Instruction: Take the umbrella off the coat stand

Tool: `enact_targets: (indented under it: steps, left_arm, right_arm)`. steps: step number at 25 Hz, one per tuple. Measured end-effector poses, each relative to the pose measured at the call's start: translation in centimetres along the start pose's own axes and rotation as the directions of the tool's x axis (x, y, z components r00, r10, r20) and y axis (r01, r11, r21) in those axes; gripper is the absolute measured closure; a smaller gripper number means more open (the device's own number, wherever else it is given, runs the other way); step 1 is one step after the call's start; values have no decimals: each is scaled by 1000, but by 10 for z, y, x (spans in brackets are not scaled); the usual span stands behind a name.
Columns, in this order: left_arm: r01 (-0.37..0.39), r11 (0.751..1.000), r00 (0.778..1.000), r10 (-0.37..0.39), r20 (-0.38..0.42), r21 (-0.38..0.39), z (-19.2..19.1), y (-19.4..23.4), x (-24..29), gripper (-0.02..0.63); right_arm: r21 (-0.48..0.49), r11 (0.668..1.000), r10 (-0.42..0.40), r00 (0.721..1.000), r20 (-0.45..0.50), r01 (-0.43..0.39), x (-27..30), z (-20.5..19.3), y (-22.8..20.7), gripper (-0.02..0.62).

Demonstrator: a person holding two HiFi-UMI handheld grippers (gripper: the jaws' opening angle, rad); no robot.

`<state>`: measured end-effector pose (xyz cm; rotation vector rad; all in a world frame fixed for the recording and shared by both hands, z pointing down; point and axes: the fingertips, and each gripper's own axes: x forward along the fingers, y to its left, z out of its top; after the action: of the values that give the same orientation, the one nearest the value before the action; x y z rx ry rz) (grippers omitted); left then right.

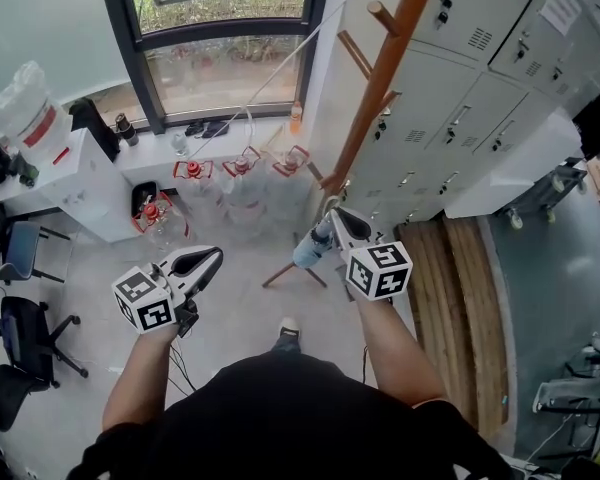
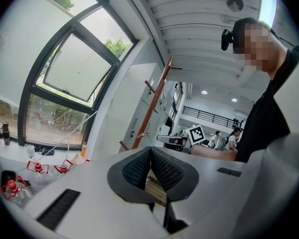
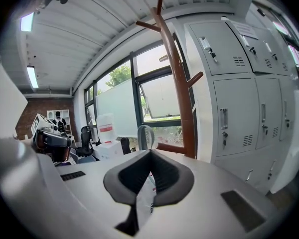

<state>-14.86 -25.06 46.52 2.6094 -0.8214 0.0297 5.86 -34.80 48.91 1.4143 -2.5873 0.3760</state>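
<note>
The brown wooden coat stand (image 1: pixel 380 78) leans up across the head view, in front of the lockers. My right gripper (image 1: pixel 332 220) is beside its lower part and shut on a folded pale blue-grey umbrella (image 1: pixel 308 250). In the right gripper view the pale umbrella fabric (image 3: pixel 146 193) shows between the shut jaws. Its grey strap loop (image 3: pixel 145 136) sticks up just left of a low peg of the stand (image 3: pixel 177 83). I cannot tell whether the loop touches the peg. My left gripper (image 1: pixel 213 258) is lower left, apart from the stand, with its pads (image 2: pixel 139 169) pressed together on nothing.
Several clear water jugs with red handles (image 1: pixel 242 173) stand under the window. A white cabinet (image 1: pixel 75 183) is at the left and office chairs (image 1: pixel 20 338) lower left. Grey lockers (image 1: pixel 480 88) line the right, above a wooden floor strip (image 1: pixel 450 298).
</note>
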Motion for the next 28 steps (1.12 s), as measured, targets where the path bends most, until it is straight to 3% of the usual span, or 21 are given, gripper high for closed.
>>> enact_targets:
  steps: [28]
  left_arm:
    - [72,995,997,-72,-4,74,-13,-74,-64,584]
  right_arm:
    - [20,990,-138,989,48,137,-127,-21,36,581]
